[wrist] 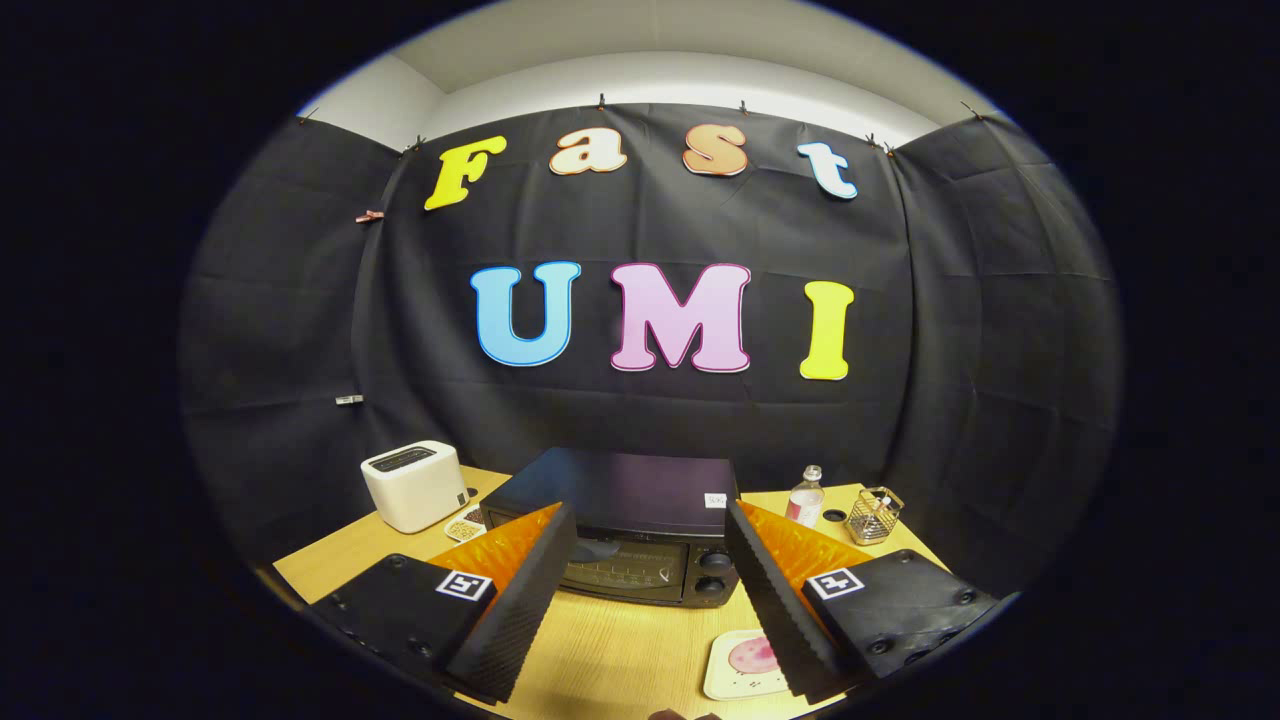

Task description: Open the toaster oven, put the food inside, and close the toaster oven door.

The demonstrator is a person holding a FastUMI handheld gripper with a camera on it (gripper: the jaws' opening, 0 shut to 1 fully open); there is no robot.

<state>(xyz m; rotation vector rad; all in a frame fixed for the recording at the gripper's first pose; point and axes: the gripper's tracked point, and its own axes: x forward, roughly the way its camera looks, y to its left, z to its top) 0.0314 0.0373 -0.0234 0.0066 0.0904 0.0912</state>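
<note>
The oven [640,535] sits mid-table [610,650], just beyond the spread fingers of the gripper [650,600], door shut. Left of it stands a toaster [413,484], a small dish [465,527] between them. Right of it stand a bottle [805,497] and a wire basket [876,514]. A plate [742,665] with food [752,655] lies nearer, by the right finger.

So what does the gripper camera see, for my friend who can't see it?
The gripper is open, holding nothing, pointing at a black toaster oven with its door shut on a wooden table. A plate with pink food sits by one finger, and a white toaster stands beside the oven.
</note>
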